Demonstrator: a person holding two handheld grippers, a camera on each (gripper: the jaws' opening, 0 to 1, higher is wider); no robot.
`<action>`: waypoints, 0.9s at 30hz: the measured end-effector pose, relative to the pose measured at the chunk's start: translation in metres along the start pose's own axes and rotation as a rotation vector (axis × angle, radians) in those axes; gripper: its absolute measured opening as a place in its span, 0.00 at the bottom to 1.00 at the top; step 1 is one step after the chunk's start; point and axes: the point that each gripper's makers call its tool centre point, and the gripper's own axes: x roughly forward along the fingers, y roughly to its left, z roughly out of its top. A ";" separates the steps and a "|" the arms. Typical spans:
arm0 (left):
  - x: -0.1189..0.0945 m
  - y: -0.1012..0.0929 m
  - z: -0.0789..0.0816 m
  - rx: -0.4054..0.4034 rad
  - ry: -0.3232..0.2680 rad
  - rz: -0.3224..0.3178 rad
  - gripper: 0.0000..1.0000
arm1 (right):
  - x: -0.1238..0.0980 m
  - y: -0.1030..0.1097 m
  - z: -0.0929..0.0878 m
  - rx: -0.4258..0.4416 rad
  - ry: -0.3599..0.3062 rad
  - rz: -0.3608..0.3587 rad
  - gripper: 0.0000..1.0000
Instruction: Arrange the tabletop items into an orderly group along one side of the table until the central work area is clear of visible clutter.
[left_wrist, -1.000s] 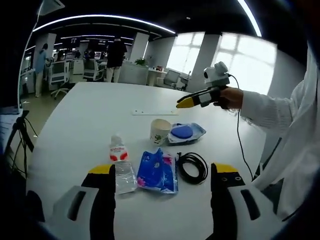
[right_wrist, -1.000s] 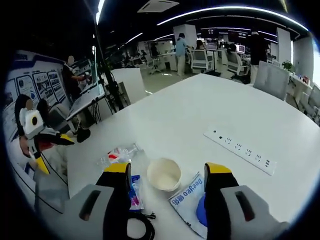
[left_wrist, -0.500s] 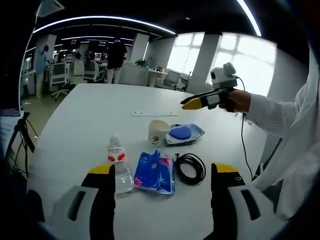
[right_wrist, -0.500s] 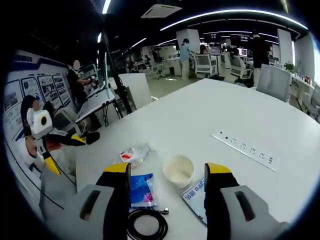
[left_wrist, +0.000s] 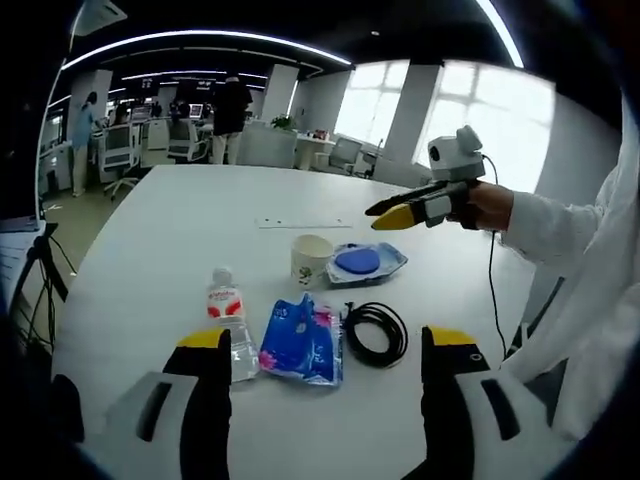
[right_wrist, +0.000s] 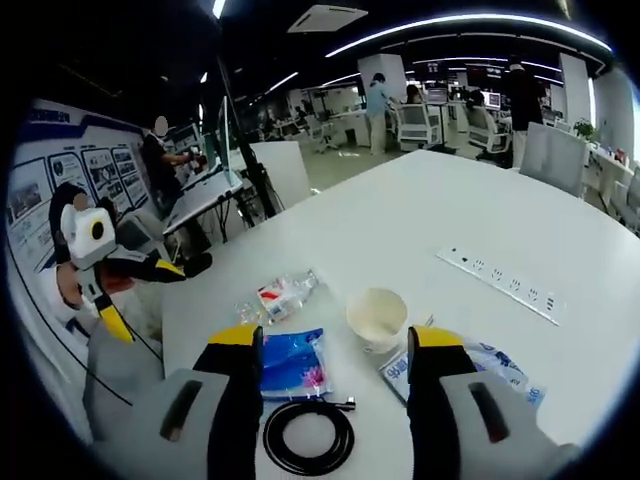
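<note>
Both grippers hover released; the left gripper (left_wrist: 322, 352) is nearer, with the water bottle (left_wrist: 228, 320) lying lengthwise just ahead on the counter (left_wrist: 180, 230).

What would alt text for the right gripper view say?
The right gripper, jaws open, hovers over a white table holding a coiled black cable, blue packet, plastic bottle, paper cup and power strip. The left gripper shows at left.
</note>
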 end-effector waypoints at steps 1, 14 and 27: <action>0.000 -0.001 0.000 0.001 0.001 -0.003 0.79 | 0.000 0.001 -0.001 0.000 0.003 0.002 0.57; 0.001 -0.003 -0.008 -0.001 0.013 0.009 0.79 | 0.008 0.019 -0.023 0.007 0.036 0.042 0.55; 0.004 0.000 -0.020 -0.022 0.028 0.018 0.78 | 0.025 0.027 -0.047 0.014 0.096 0.075 0.53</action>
